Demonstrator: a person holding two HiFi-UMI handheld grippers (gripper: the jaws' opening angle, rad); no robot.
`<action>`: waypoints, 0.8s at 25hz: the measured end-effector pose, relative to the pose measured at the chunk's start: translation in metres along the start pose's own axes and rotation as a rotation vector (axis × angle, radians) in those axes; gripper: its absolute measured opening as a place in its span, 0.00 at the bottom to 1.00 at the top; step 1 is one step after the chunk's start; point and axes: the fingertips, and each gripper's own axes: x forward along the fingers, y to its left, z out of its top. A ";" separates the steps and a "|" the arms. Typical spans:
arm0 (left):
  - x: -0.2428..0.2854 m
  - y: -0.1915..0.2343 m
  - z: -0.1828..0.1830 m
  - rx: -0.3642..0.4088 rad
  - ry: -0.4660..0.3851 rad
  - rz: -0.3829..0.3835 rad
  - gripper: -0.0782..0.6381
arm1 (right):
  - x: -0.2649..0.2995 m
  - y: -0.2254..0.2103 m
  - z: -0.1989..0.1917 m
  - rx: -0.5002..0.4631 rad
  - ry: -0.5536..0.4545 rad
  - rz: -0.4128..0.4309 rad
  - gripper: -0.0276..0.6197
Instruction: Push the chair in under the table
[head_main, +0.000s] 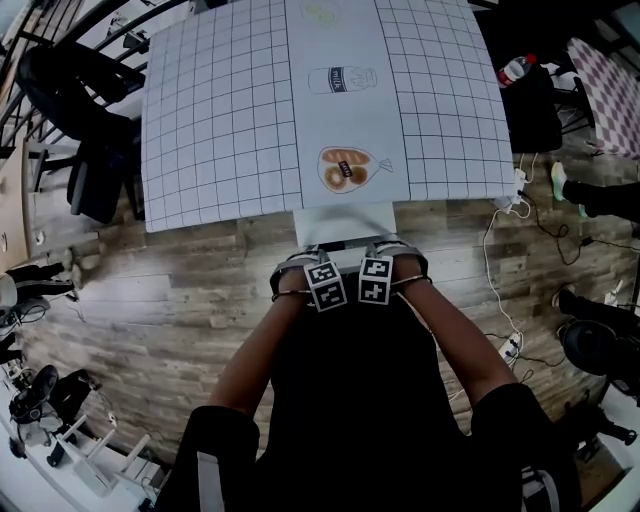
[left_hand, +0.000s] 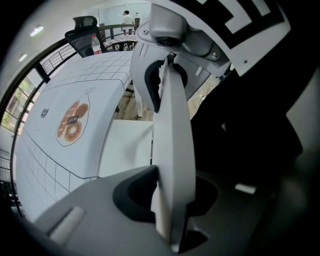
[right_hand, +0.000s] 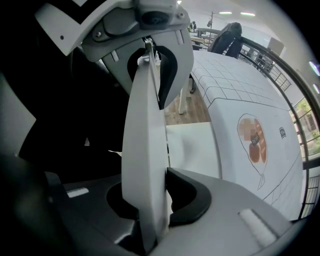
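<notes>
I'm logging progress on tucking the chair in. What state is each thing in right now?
chair, seat partly under the table edge, the rest out, backrest upright.
table, covered by a gridded cloth with printed pictures.
left gripper, shut on the top of the chair's backrest.
right gripper, shut on the same backrest, close beside the left gripper.

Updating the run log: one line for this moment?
left gripper: shut on chair back | right gripper: shut on chair back | chair seat: partly under table
</notes>
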 end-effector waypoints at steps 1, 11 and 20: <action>-0.001 0.004 0.000 0.002 -0.001 0.001 0.24 | -0.001 -0.004 0.001 0.002 0.000 0.000 0.18; -0.007 0.041 -0.007 0.023 0.004 0.002 0.24 | -0.003 -0.037 0.011 0.025 -0.005 -0.003 0.18; -0.008 0.070 -0.007 0.035 0.008 0.004 0.24 | -0.001 -0.067 0.012 0.039 0.002 -0.009 0.18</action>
